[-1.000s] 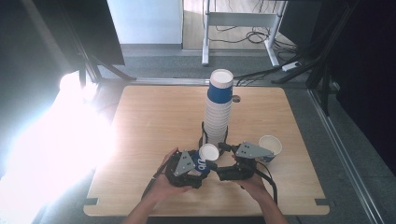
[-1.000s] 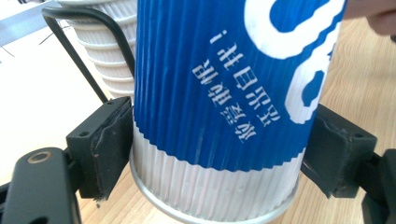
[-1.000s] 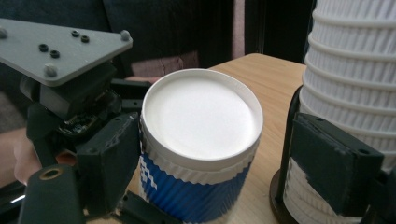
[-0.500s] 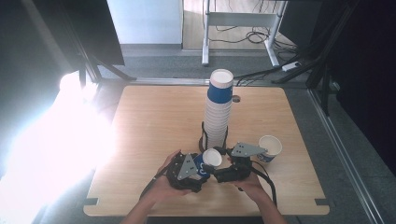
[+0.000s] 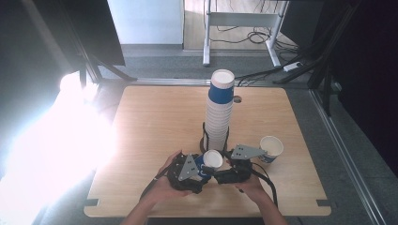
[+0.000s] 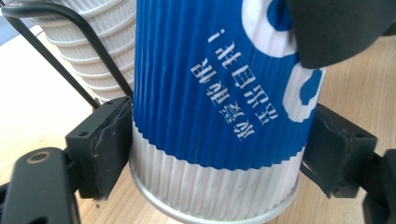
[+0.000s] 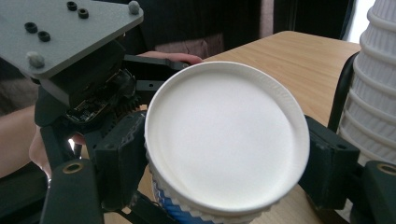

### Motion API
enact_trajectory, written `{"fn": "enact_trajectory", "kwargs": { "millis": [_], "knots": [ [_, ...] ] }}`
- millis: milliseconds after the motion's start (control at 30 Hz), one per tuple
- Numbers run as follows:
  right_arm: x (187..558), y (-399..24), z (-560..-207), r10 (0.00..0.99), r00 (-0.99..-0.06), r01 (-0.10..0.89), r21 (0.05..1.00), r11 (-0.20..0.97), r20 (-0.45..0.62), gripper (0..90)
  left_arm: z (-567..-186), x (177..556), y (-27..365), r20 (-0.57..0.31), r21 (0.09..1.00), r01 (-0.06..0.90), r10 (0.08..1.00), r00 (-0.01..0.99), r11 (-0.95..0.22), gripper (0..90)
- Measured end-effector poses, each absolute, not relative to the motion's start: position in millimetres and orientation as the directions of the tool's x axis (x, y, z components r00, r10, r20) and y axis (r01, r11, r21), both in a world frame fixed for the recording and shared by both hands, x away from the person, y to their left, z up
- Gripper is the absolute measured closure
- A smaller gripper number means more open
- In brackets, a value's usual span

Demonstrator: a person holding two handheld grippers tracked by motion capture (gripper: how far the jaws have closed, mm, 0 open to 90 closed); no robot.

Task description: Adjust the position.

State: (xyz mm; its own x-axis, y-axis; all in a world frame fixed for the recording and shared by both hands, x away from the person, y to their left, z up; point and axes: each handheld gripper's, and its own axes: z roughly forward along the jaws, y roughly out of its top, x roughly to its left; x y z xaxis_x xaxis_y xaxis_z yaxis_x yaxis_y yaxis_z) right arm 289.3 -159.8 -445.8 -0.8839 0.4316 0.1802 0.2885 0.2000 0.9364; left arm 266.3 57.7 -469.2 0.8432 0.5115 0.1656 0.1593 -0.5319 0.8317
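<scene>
A blue-and-white ribbed paper cup point(image 5: 212, 159) is held low over the table's near edge between both grippers. My left gripper point(image 5: 202, 167) grips it from the left. In the left gripper view its pads point(image 6: 109, 144) press the cup point(image 6: 215, 93) on both sides near the white band, though the jaws have just been opening a little. My right gripper point(image 5: 222, 168) meets the cup from the right. Its jaws have just been closing, and its pads point(image 7: 123, 158) now clamp the cup point(image 7: 224, 140) just behind its round white end.
A tall stack of paper cups point(image 5: 219, 112) stands in a black wire holder point(image 5: 205, 137) just behind the grippers. A single cup point(image 5: 271, 149) stands upright to the right. The wooden table point(image 5: 155, 122) has a strong glare on its left side.
The right gripper's jaws came together onto the cup that the left gripper held. The cup shifted slightly toward the table's near edge. Both hands stayed nearly where they were.
</scene>
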Motion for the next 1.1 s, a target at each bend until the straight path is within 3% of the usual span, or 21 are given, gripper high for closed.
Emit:
{"fn": "enact_trajectory", "kwargs": {
  "millis": [167,267,400,633,767,1100],
  "knots": [
    [288,-164,-444,0.444,-0.880,0.268,0.950,0.163,0.172,27.4,-472,270,61,0.094,0.867,0.204,0.550,0.830,-0.456,7.3],
    [287,-171,-440,0.448,-0.871,0.272,0.957,0.097,0.202,27.6,-477,274,66,-0.017,0.900,0.257,0.559,0.829,-0.353,6.8],
    [287,-174,-440,0.436,-0.872,0.275,0.959,0.064,0.221,27.7,-481,275,64,-0.033,0.898,0.268,0.556,0.831,-0.348,6.1],
    [284,-167,-443,0.405,-0.887,0.278,0.957,0.086,0.222,27.7,-481,274,63,-0.029,0.910,0.244,0.536,0.844,-0.335,6.0],
    [285,-165,-445,0.401,-0.887,0.291,0.952,0.093,0.231,27.6,-481,272,62,-0.005,0.912,0.221,0.530,0.848,-0.347,11.4],
    [288,-167,-447,0.397,-0.883,0.316,0.942,0.110,0.250,25.7,-480,272,62,0.036,0.895,0.209,0.529,0.848,-0.395,14.3]
  ]
}}
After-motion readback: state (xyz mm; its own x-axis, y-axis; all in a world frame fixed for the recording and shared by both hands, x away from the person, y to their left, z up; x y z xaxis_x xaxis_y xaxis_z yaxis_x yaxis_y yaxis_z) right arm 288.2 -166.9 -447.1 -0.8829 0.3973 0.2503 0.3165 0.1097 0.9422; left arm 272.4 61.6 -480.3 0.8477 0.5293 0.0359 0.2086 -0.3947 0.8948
